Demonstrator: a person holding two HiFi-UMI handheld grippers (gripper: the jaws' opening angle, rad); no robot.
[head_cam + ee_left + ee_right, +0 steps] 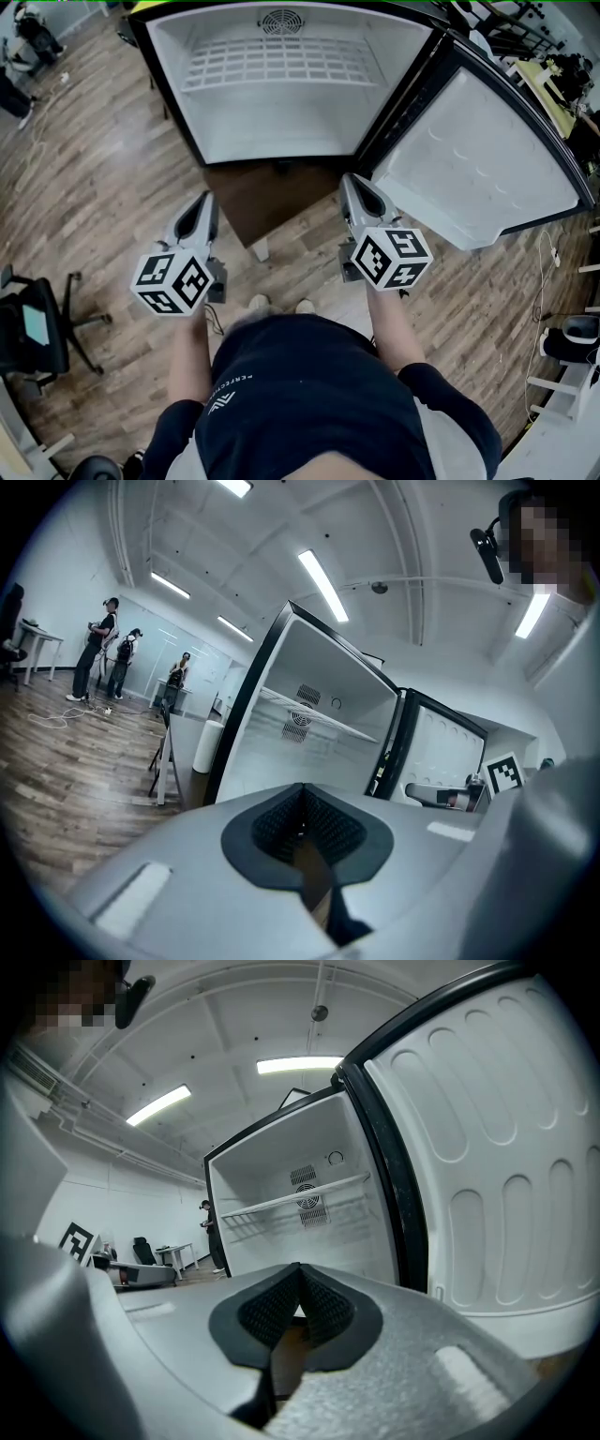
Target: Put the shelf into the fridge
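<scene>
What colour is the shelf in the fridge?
The shelf is white, a wire grid. It shows best in the head view.

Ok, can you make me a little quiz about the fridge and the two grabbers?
1. True or false: the door of the fridge is closed.
2. Where is the wire shelf? A) lying on the floor B) inside the fridge C) held between jaws
3. Fill in: the jaws of the left gripper and the right gripper are both ____.
Key: 1 false; 2 B; 3 shut, with nothing between them.
</scene>
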